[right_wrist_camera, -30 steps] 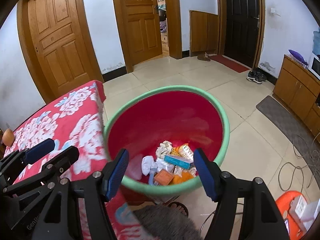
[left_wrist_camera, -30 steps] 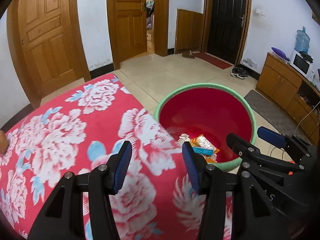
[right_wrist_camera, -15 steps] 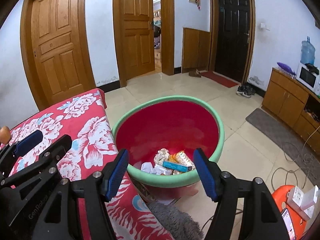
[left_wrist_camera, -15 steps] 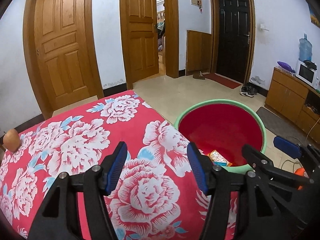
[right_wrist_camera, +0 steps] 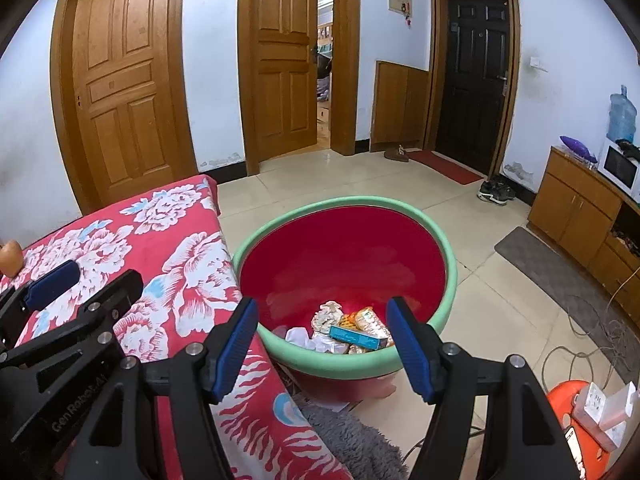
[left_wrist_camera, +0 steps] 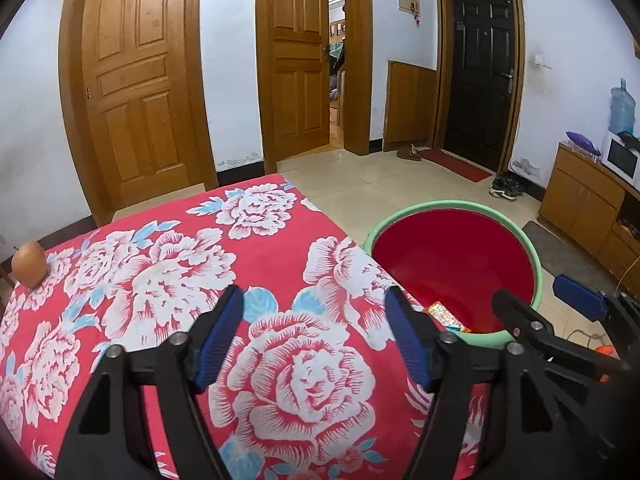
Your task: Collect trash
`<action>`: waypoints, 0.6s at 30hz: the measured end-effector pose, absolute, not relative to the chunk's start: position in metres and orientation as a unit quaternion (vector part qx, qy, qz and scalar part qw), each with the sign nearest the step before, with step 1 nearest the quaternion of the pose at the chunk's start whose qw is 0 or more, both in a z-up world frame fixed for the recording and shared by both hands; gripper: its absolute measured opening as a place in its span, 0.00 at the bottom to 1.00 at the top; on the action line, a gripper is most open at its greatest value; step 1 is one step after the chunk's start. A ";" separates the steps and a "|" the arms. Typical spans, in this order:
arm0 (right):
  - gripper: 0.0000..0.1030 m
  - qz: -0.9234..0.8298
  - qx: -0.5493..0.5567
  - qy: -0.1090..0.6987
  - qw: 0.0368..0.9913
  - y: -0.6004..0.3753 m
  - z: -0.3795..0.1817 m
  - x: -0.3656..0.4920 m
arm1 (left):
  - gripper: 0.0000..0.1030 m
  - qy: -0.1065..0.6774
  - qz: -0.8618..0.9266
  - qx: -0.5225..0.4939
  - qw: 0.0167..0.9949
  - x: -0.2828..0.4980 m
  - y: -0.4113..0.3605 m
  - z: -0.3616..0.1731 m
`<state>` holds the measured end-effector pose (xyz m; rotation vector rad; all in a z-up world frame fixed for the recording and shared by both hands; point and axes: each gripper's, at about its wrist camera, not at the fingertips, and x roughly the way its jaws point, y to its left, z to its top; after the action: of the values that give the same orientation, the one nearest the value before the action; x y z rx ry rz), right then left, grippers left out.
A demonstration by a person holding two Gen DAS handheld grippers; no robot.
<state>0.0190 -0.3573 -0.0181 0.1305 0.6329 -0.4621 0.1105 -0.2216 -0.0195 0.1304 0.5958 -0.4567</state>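
Presently, I logged: left gripper (left_wrist_camera: 314, 336), fingers spread, holding nothing, above the floral-clothed desk (left_wrist_camera: 160, 264). Right gripper (right_wrist_camera: 322, 346), fingers spread, empty, over the green-rimmed red basin (right_wrist_camera: 450, 276) on the floor beside the desk. Trash (right_wrist_camera: 352, 330), wrappers and tissue, lay inside the basin. A pear (left_wrist_camera: 29, 264) stood at the desk's far-left edge.

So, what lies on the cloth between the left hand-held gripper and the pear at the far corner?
Only bare flowered cloth: the left wrist view shows nothing resting between the open left hand-held gripper and the pear.
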 end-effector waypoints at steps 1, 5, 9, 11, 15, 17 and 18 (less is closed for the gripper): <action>0.67 -0.228 0.064 0.306 0.922 -0.357 -0.018 0.018 | 0.74 0.291 -0.223 0.062 0.928 0.111 -0.221 -0.019; 0.68 -0.236 0.062 0.302 0.921 -0.356 -0.017 0.016 | 0.74 0.283 -0.223 0.067 0.930 0.107 -0.222 -0.018; 0.69 -0.241 0.064 0.302 0.920 -0.357 -0.018 0.016 | 0.75 0.276 -0.221 0.070 0.933 0.105 -0.222 -0.017; 0.69 -0.244 0.065 0.303 0.919 -0.358 -0.018 0.016 | 0.76 0.274 -0.222 0.070 0.933 0.105 -0.221 -0.017; 0.70 -0.255 0.058 0.297 0.918 -0.355 -0.017 0.014 | 0.76 0.275 -0.223 0.069 0.933 0.104 -0.221 -0.017; 0.70 -0.257 0.056 0.298 0.918 -0.354 -0.017 0.015 | 0.76 0.277 -0.224 0.069 0.932 0.104 -0.221 -0.017; 0.70 -0.257 0.056 0.298 0.917 -0.354 -0.017 0.015 | 0.77 0.278 -0.224 0.069 0.931 0.105 -0.220 -0.017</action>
<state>0.0151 -0.3543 -0.0167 0.1159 0.6136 -0.5293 0.1049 -0.2204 -0.0171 0.1403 0.5700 -0.4584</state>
